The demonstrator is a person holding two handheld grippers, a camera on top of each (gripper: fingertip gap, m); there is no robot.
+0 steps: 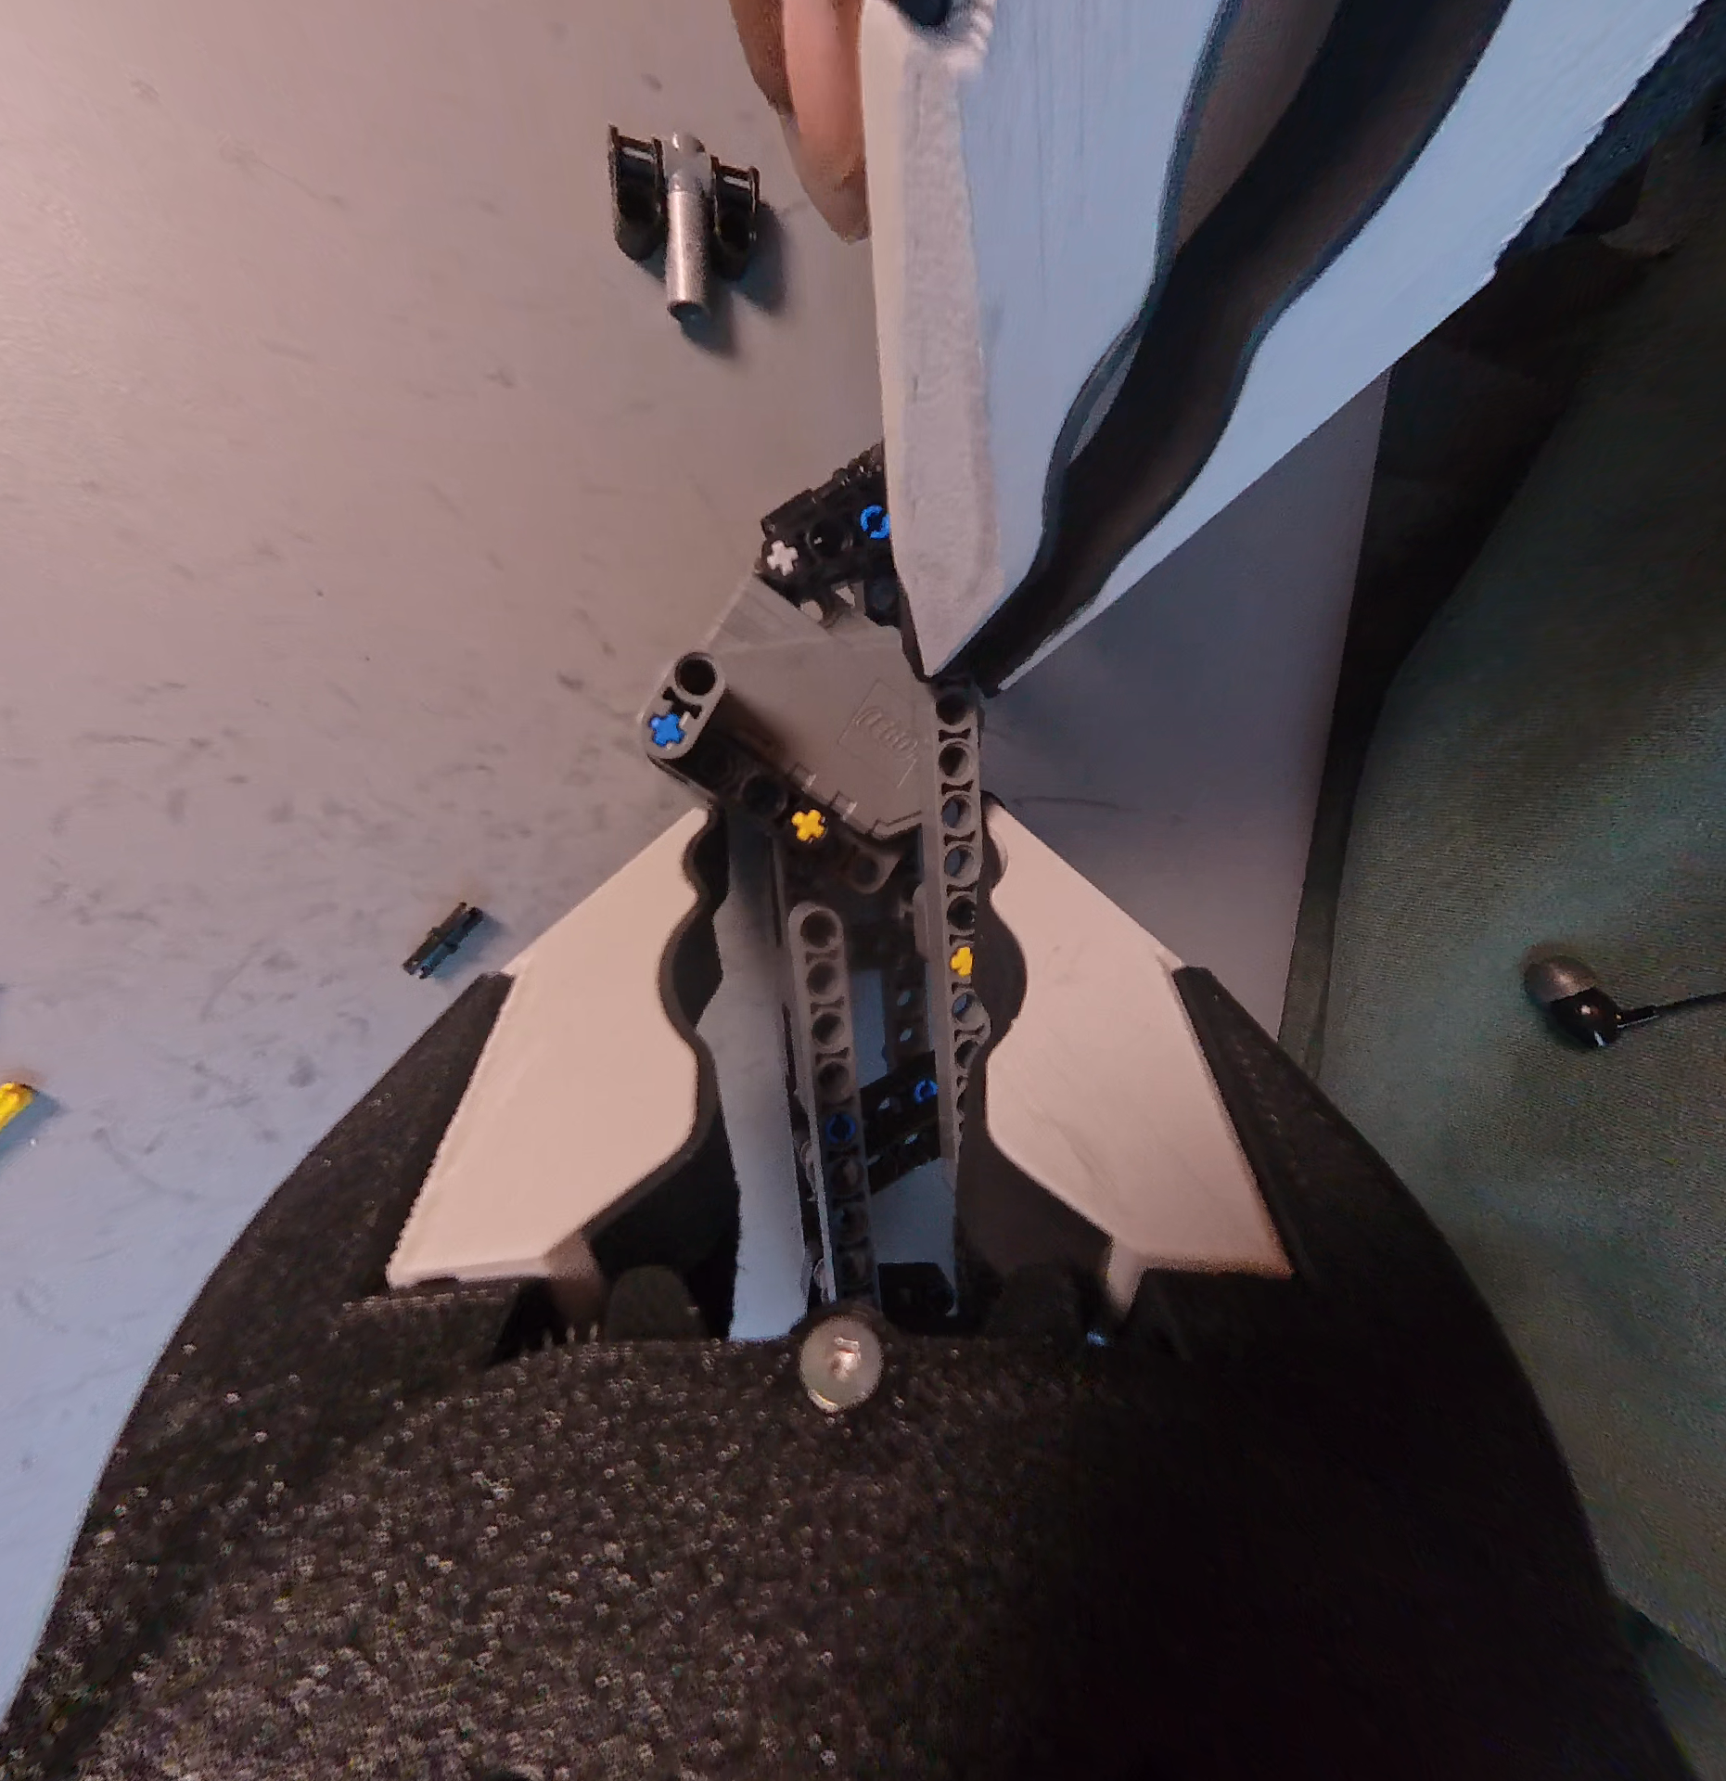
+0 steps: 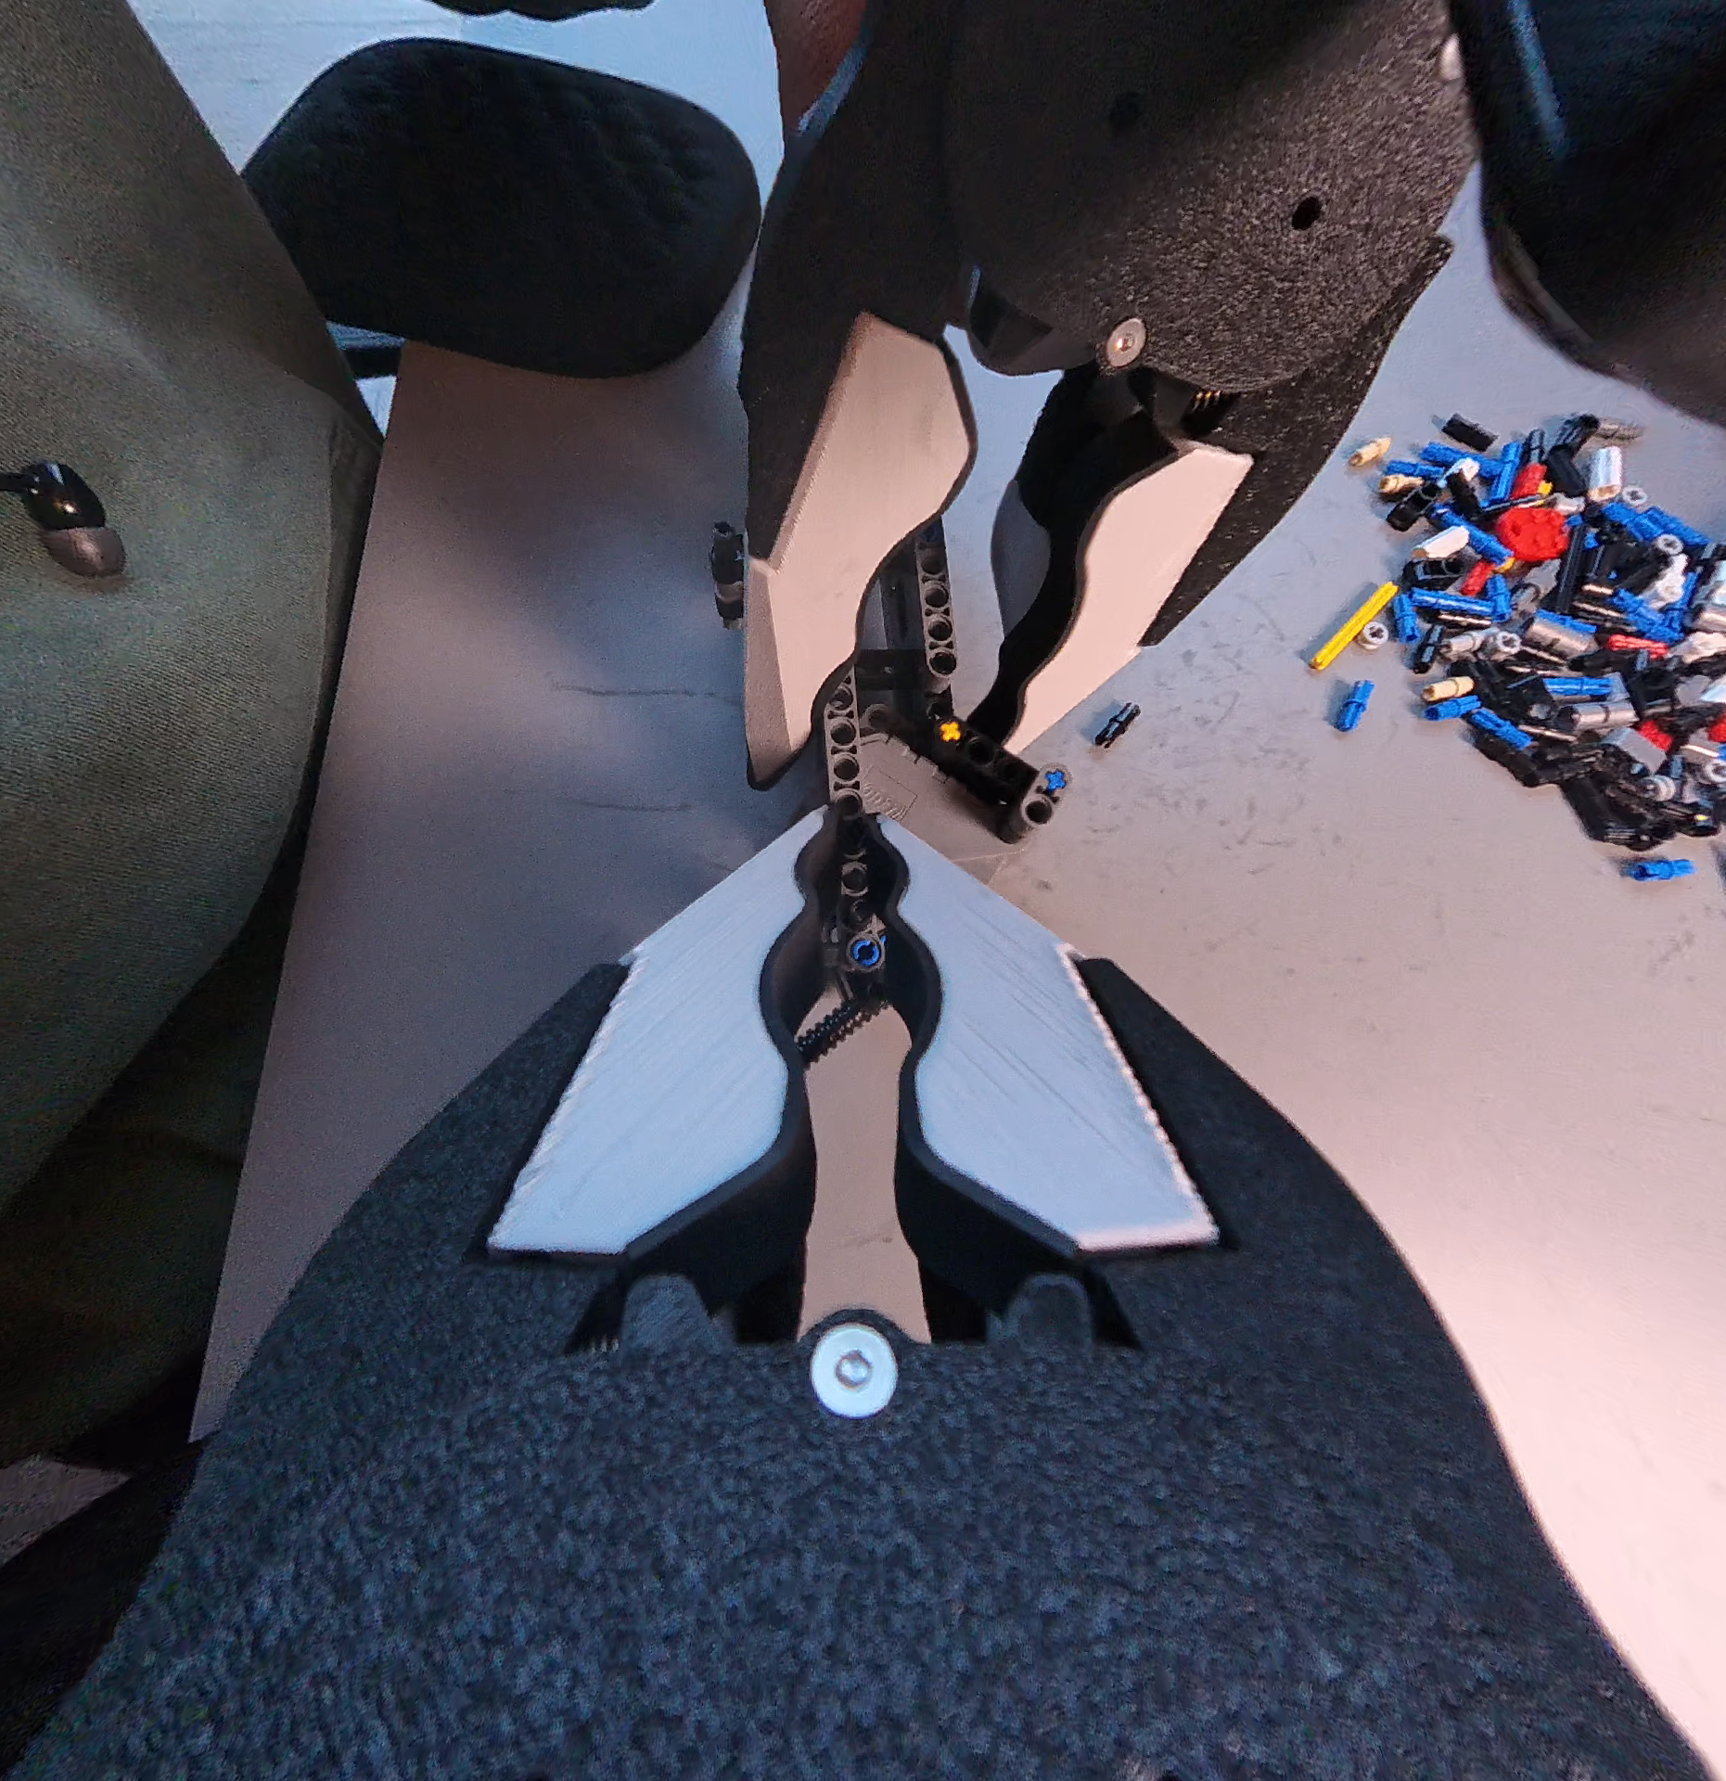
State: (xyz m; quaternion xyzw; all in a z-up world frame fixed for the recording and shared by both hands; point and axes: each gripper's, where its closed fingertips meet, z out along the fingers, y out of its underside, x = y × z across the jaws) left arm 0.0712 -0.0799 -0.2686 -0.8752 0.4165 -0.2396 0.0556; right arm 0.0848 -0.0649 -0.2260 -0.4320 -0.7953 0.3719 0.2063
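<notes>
Looks like an office/lab: I'm at a scuffed white desk (image 2: 1321,1012), office chair (image 2: 502,202) far left, toy-brick parts pile (image 2: 1591,626) far right.

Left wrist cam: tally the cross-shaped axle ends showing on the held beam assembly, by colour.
On the grey and black plastic beam assembly:
Yellow cross-shaped axle ends: 2
Blue cross-shaped axle end: 1
White cross-shaped axle end: 1
Total: 4

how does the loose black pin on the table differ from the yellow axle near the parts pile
The black pin is short, stubby and dark, lying alone close to the left gripper. The yellow axle is long, thin and bright, lying at the edge of the parts pile. Both lie flat on the table, ungripped.
</notes>
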